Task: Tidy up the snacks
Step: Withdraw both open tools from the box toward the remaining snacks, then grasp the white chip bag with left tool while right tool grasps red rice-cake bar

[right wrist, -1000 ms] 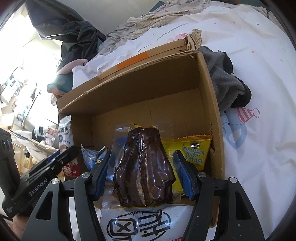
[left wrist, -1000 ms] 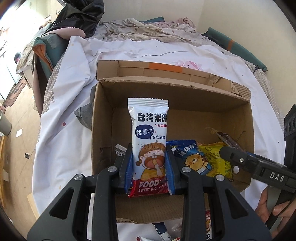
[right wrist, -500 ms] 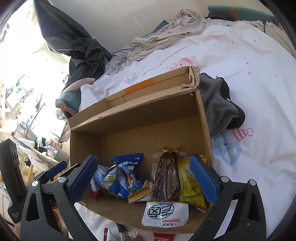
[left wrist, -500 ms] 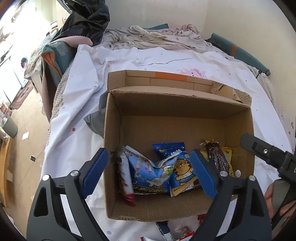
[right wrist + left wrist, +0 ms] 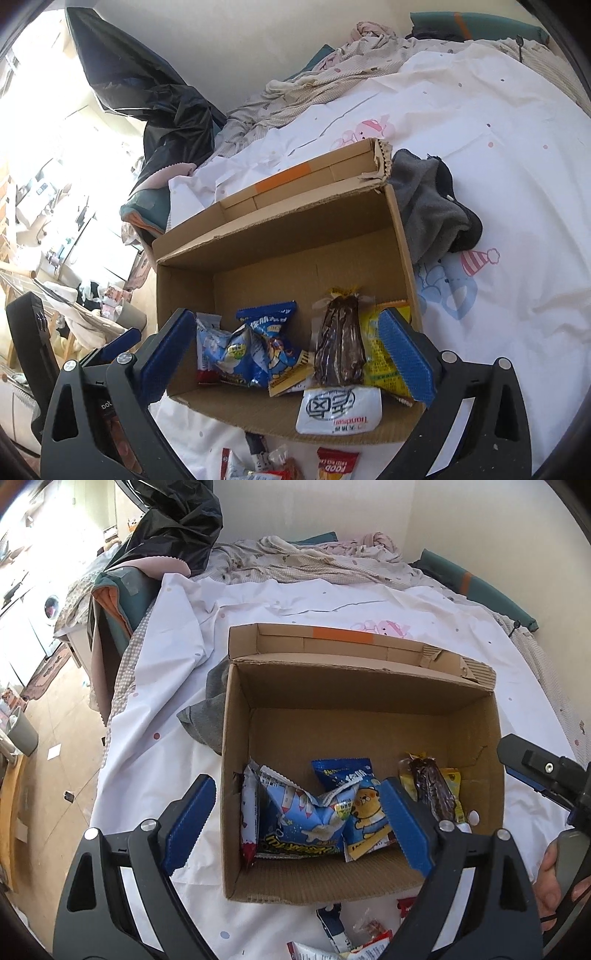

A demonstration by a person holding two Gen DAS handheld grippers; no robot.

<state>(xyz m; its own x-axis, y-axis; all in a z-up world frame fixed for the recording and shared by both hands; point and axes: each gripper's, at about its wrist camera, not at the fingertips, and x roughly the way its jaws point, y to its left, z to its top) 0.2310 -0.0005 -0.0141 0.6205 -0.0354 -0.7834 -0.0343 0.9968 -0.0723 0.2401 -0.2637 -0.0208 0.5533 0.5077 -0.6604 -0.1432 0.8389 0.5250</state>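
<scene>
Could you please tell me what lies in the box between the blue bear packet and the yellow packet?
A dark brown wrapped cake stands between the blue bear packet and the yellow packet in the box; the right wrist view shows it best.

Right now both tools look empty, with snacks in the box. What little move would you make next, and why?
Probably bring one open tool down to the loose packets lying on the sheet in front of the cardboard box. Both the left tool and right tool hold nothing, several snacks already stand inside the box, and those packets remain outside it.
</scene>
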